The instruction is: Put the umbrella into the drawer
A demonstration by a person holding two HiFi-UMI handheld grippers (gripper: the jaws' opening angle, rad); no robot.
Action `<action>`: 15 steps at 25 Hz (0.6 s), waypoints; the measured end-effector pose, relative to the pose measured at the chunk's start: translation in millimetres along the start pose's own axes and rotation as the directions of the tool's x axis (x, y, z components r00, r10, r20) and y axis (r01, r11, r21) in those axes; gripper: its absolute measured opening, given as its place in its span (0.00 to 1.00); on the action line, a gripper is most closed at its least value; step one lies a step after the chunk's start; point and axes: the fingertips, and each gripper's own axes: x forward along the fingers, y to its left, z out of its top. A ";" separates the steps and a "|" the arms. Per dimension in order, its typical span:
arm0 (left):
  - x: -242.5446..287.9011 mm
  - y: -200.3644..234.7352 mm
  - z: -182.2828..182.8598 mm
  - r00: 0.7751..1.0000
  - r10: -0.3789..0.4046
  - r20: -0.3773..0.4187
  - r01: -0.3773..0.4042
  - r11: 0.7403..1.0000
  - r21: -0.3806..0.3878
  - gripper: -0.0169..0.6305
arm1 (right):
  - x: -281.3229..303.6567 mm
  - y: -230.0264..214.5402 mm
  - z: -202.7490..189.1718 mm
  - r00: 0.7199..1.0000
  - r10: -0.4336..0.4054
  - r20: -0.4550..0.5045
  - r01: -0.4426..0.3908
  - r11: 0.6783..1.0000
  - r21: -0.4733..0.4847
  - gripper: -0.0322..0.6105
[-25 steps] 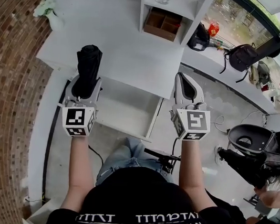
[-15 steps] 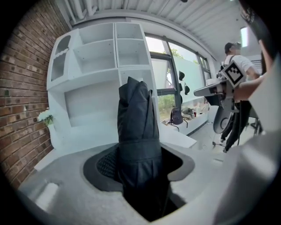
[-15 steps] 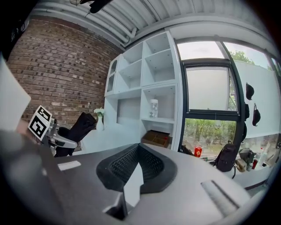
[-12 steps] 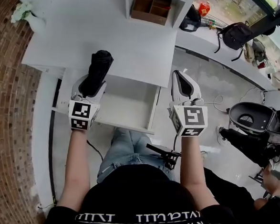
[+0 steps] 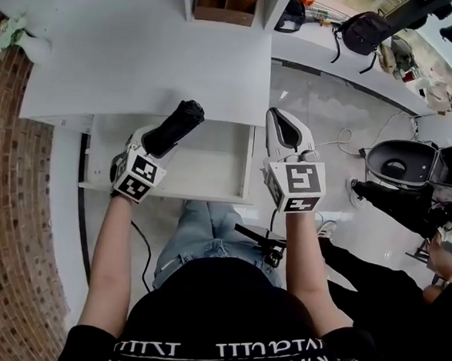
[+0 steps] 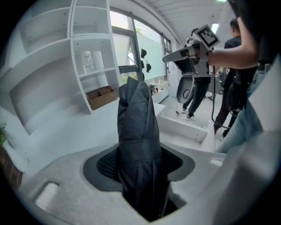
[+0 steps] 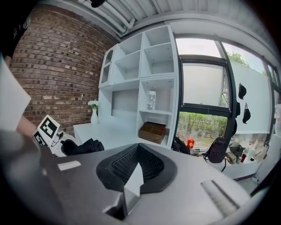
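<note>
White desk [image 5: 142,62] against a brick wall [image 5: 7,222], its drawer [image 5: 180,193] pulled open below the front edge: a person's left tongs [image 5: 163,137] clamp a folded black umbrella [image 5: 177,125] by its lower half, the jaws spread wide around the bundle and pressing on it. The umbrella is tilted forward and to the right above the open drawer, not yet inside, seemingly angled so its length can lie along the cavity. The right tongs [image 5: 279,118] hang closed and empty just beside the drawer's right side, over the floor, apparently kept clear of the drop.
</note>
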 end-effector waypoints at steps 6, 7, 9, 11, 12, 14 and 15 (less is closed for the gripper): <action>22.1 -20.4 -23.9 0.975 -0.183 -0.123 0.201 0.967 0.155 0.40 | -3.8 3.9 -7.4 0.999 -0.035 -0.024 0.035 0.999 0.003 0.06; 25.9 -23.3 -28.0 0.968 -0.208 -0.143 0.231 0.958 0.170 0.40 | -4.8 4.1 -8.9 0.999 -0.040 -0.028 0.041 0.999 0.003 0.06; 33.2 -28.1 -36.8 0.950 -0.253 -0.183 0.287 0.938 0.192 0.40 | -6.2 5.1 -12.0 0.998 -0.049 -0.036 0.049 0.999 0.003 0.06; 40.0 -32.6 -45.6 0.930 -0.292 -0.222 0.337 0.918 0.208 0.40 | -7.1 6.3 -15.5 0.997 -0.057 -0.046 0.057 0.998 0.003 0.06; 43.4 -34.8 -49.9 0.920 -0.308 -0.241 0.360 0.908 0.215 0.40 | -7.5 7.0 -17.5 0.997 -0.060 -0.052 0.060 0.998 0.002 0.06; 49.8 -38.4 -57.7 0.901 -0.336 -0.274 0.399 0.889 0.225 0.40 | -8.0 8.2 -21.0 0.996 -0.067 -0.063 0.067 0.998 -0.003 0.06; 53.1 -39.5 -61.2 0.892 -0.347 -0.290 0.417 0.880 0.228 0.40 | -7.9 8.7 -22.3 0.995 -0.069 -0.068 0.069 0.998 -0.005 0.06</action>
